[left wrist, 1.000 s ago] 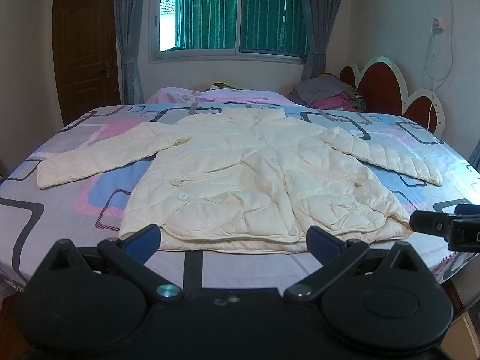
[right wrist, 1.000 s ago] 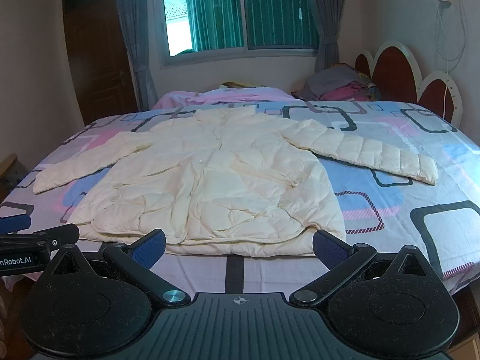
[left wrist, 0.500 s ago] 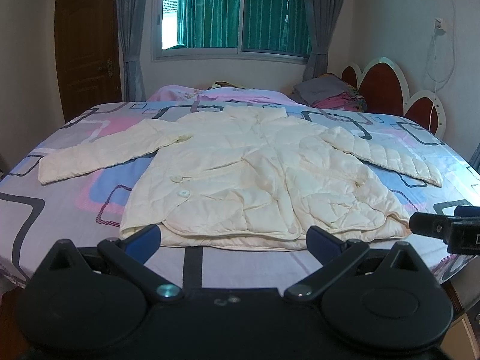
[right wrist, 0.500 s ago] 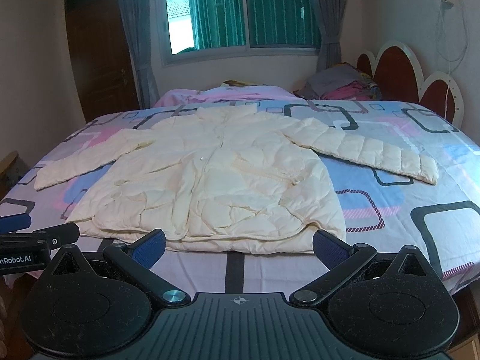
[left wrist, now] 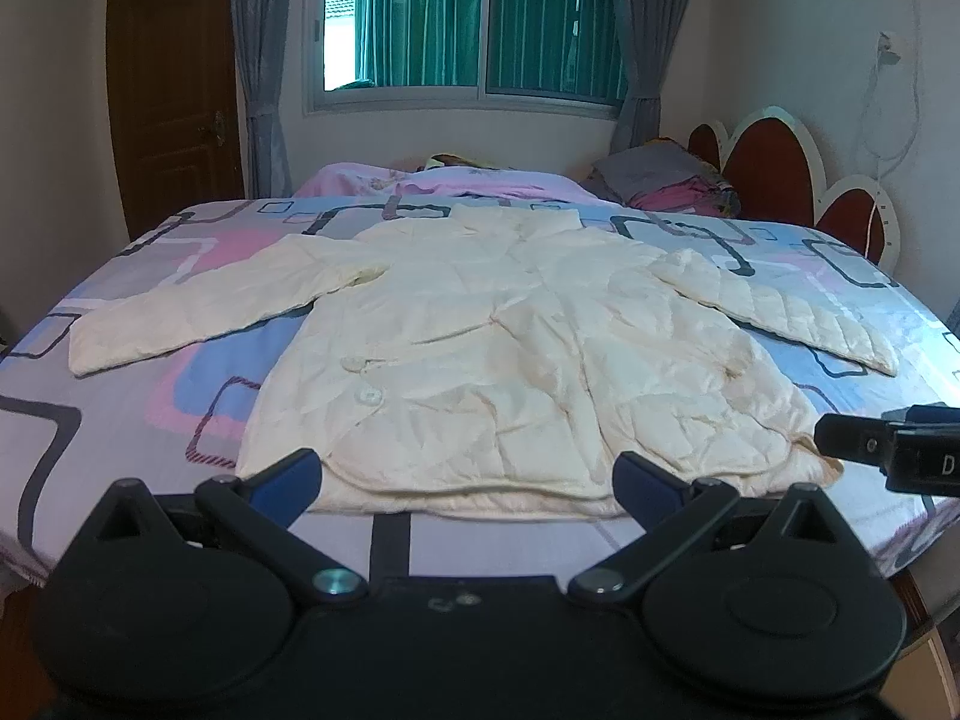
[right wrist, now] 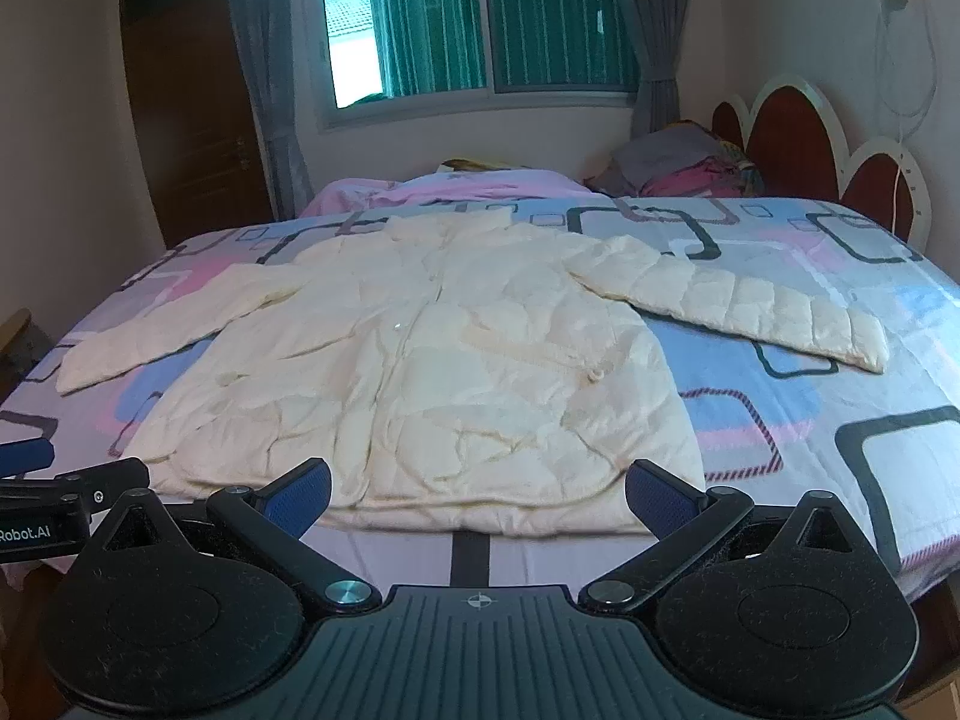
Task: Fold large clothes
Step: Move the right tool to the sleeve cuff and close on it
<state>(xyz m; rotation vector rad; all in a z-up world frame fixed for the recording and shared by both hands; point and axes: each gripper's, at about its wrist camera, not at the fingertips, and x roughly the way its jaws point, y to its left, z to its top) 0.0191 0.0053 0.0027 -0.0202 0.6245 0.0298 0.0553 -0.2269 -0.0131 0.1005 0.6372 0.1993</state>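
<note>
Ok so here's where I'm at: the cream puffer jacket (left wrist: 510,354) is laid out flat on the bed (left wrist: 120,372), front side up, hem along the near edge, collar pointing at the far edge by the window (left wrist: 474,24). Both sleeves are spread out, one toward the left edge (left wrist: 210,312) and one toward the right edge (left wrist: 774,312).

My left tool (left wrist: 468,477) is spread wide with nothing in it, hovering just short of the hem. Right tool (right wrist: 480,495) same deal, wide and empty, lined up over the hem nearer the right side. Neither is touching the fabric as far as I can tell.

So I'd say no fold has been made, this is the lining-up step. Next move, I reckon, is reaching out to a sleeve, pinching near the cuff and swinging it across the chest. Puffy slick fabric tends to slide and spring back, so I'd want a deep bite.
</note>
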